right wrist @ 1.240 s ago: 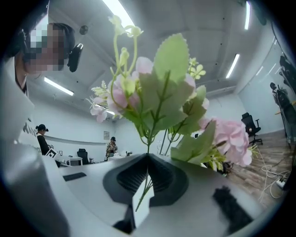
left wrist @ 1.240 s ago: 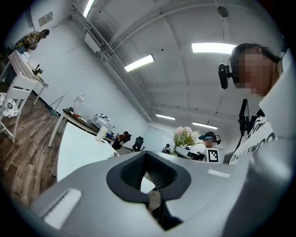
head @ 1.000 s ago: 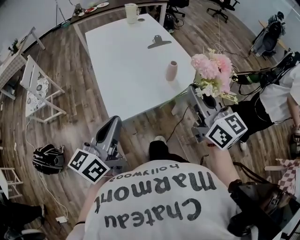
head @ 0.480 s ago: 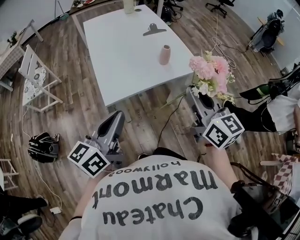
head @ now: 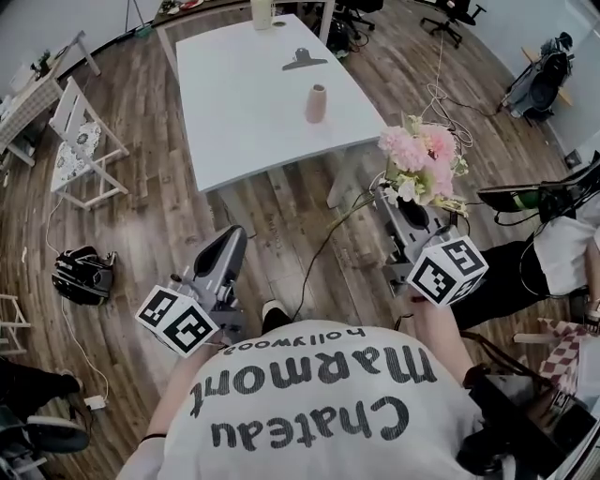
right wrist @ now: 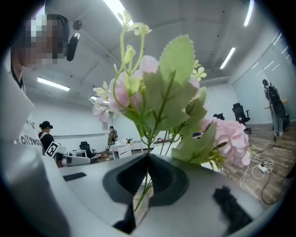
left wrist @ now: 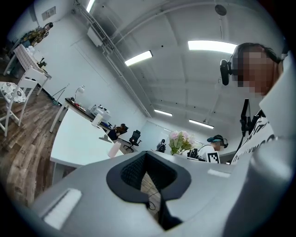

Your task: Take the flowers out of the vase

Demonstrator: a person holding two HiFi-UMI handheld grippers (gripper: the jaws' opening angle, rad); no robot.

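A small pink vase [head: 317, 103] stands empty on the white table [head: 244, 122], well away from both grippers. My right gripper [head: 390, 194] is shut on the stems of a bunch of pink flowers with green leaves [head: 422, 157], held out over the wooden floor. In the right gripper view the thin stems pass between the closed pads [right wrist: 147, 162] and the blooms [right wrist: 171, 88] fill the picture. My left gripper [head: 229, 244] hangs over the floor to the left with its jaws together and nothing in them; in its own view [left wrist: 147, 156] the vase [left wrist: 114, 150] shows far off.
A grey clip-shaped object [head: 305, 61] and a cup [head: 262, 11] sit at the table's far end. White chairs [head: 84, 141] stand at the left, a dark bag [head: 82, 275] lies on the floor, cables [head: 436, 89] run across it, and a person [head: 553, 248] sits at the right.
The table and vase have slid further off in the head view as both grippers drew back from it. The flowers stay clamped in the right gripper.
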